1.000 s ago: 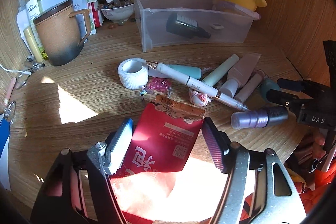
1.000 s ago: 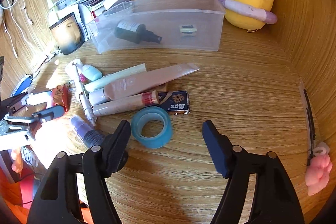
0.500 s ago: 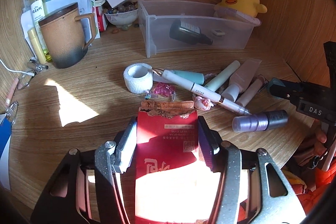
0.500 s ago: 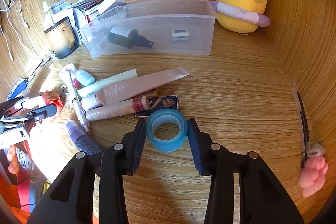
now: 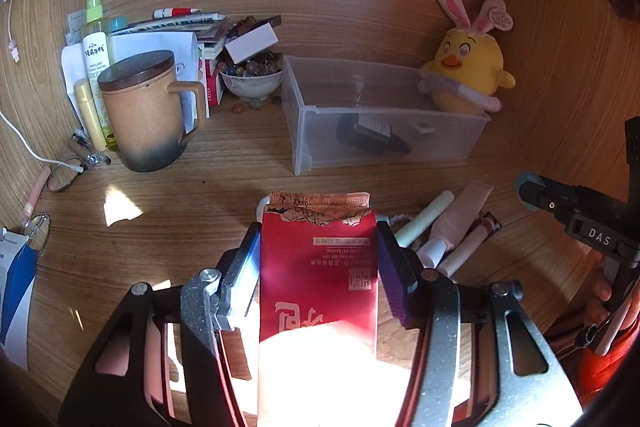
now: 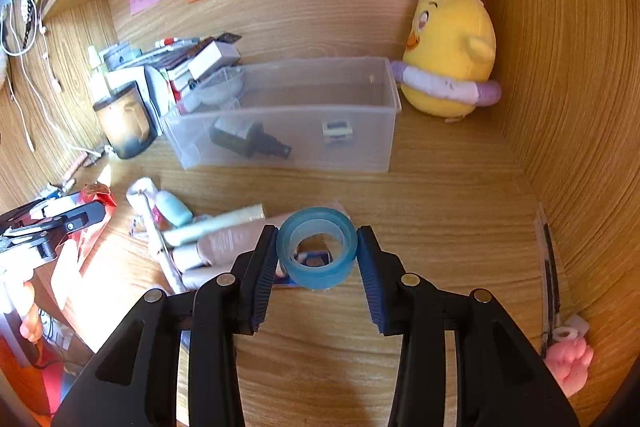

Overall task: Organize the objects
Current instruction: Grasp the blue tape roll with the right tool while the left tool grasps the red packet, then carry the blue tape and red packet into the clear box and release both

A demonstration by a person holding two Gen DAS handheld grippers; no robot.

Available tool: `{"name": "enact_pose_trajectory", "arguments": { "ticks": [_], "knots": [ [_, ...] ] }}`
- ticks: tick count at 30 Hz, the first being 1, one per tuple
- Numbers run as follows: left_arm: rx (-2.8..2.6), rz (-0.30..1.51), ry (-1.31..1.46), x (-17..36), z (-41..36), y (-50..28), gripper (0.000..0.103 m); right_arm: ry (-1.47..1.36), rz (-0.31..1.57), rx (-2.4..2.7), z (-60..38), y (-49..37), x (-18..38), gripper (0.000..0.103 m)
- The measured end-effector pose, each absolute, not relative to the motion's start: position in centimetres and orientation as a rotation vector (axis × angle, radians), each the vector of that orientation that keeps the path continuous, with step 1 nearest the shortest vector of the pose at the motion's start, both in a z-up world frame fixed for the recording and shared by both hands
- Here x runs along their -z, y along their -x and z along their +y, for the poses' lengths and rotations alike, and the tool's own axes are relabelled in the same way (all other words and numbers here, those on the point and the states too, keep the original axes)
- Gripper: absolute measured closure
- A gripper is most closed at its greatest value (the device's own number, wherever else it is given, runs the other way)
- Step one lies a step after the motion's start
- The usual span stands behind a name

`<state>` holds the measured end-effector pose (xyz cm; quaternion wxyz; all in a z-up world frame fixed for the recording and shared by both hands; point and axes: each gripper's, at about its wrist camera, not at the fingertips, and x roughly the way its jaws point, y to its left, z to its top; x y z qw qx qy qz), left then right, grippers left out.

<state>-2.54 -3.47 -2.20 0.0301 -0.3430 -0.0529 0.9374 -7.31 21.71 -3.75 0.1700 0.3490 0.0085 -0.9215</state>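
Note:
My left gripper (image 5: 318,263) is shut on a torn red packet (image 5: 318,267) and holds it upright above the desk; it also shows in the right wrist view (image 6: 98,197). My right gripper (image 6: 317,251) is shut on a blue tape roll (image 6: 317,247), lifted above the desk. A clear plastic bin (image 6: 288,119) stands behind, holding a dark bottle (image 6: 248,139) and a small box (image 6: 337,131). The bin also shows in the left wrist view (image 5: 380,115). Tubes and pens (image 6: 212,231) lie in a pile in front of the bin.
A lidded brown mug (image 5: 144,111), a spray bottle (image 5: 96,47), papers and a bowl of beads (image 5: 250,77) stand at the back left. A yellow chick plush (image 6: 448,59) sits right of the bin. A pink toy (image 6: 568,367) lies by the right wall.
Both grippers have risen from the desk with their loads, the left with the red packet, the right with the blue tape roll. The views have tilted up toward the back wall.

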Motion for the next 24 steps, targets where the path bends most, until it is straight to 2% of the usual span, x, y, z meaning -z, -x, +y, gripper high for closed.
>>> {"name": "enact_pose_trajectory", "arguments": {
  "ticks": [24],
  "knots": [
    [-2.988,-0.157,0.788,-4.7,-2.1,7.6,0.049,-0.719,0.05,2.651,19.5,12.0,-3.1,0.067]
  ]
}}
